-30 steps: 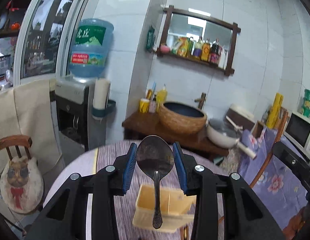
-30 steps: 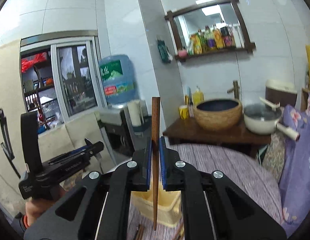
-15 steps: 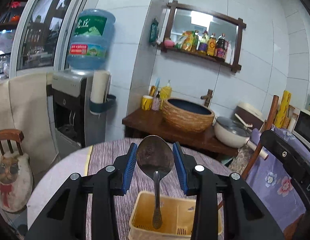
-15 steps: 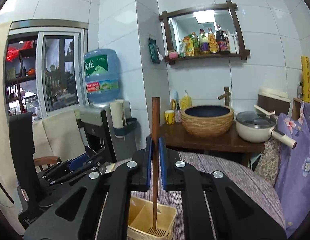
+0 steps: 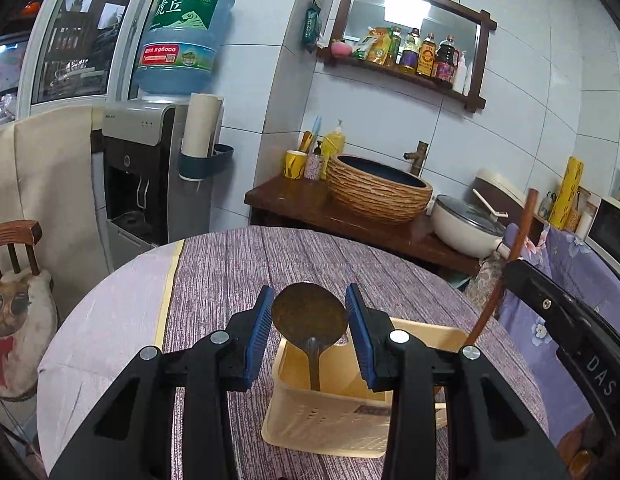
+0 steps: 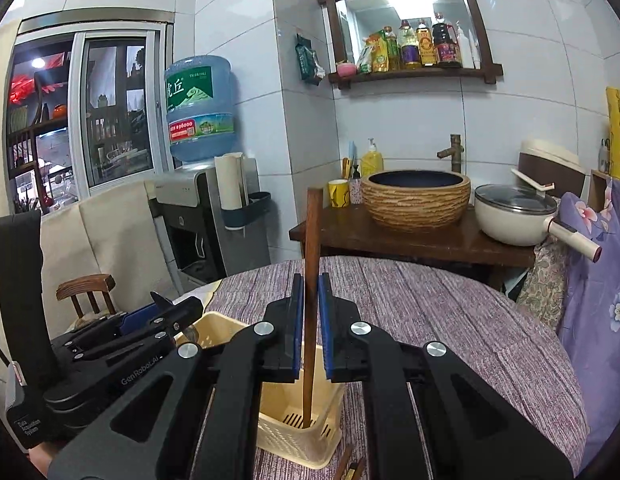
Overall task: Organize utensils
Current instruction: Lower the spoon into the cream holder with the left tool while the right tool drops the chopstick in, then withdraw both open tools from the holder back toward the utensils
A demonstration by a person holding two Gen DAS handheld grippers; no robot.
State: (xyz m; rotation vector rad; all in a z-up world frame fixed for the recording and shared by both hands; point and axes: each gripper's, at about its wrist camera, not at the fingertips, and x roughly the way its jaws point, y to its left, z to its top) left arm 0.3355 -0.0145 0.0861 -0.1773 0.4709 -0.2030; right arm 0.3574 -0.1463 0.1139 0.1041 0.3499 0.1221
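Both grippers dropped: left gripper (image 5: 308, 334) clutches the spoon (image 5: 309, 318), right gripper (image 6: 308, 330) pinches the chopstick (image 6: 311, 304), tips inside the caddy (image 5: 329, 420) at 6 o'clock — release next, I'd guess.

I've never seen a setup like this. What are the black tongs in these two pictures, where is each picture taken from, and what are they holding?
There is no robot here: a person holds a hand tool with two jaws in each hand, and each tool carries a wide-angle camera looking along them. One picture is from the left gripper, which holds a metal spoon by its bowl, handle down. The other is from the right gripper, shut on a wooden stick, perhaps a utensil handle. Both utensils reach down into a yellow plastic basket on a round table with a purple cloth.
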